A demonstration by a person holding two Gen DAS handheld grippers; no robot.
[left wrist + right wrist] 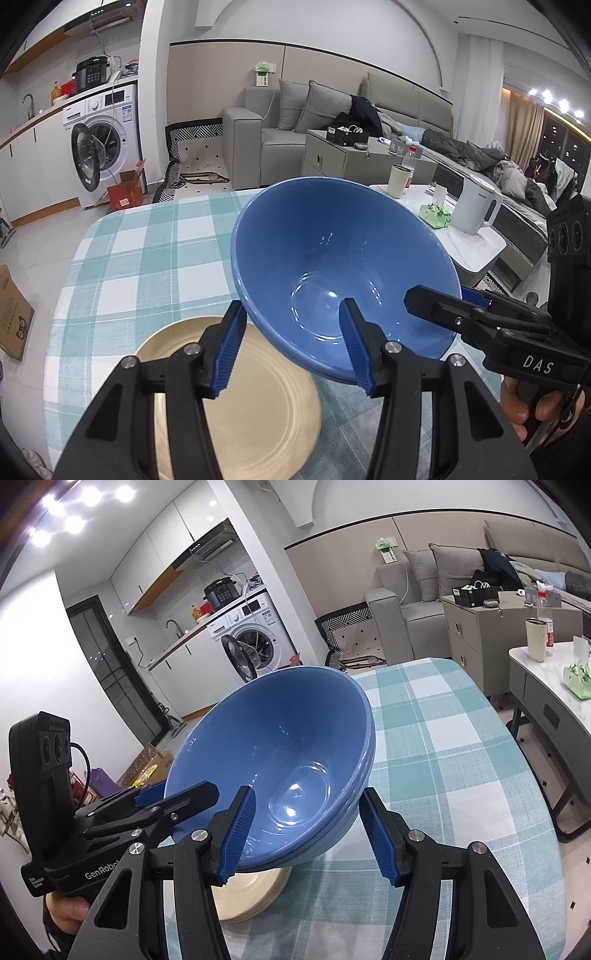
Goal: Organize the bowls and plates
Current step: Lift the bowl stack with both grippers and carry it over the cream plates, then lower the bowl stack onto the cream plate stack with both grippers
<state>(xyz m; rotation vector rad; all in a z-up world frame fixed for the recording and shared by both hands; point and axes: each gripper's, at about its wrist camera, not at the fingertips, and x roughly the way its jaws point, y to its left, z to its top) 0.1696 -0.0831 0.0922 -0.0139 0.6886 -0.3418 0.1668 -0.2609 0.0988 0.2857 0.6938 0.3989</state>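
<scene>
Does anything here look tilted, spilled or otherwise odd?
The blue bowl is steeply tilted rather than sitting flat, held at its rim by the left tool and the right tool above the beige plate. In the right view it looks like stacked bowls. Nothing appears spilled or broken.

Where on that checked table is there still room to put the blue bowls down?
The checked cloth lies bare beyond the bowls, out to the far edge. The cloth beyond the plates is bare too. The near edge is crowded with plates and both grippers.
</scene>
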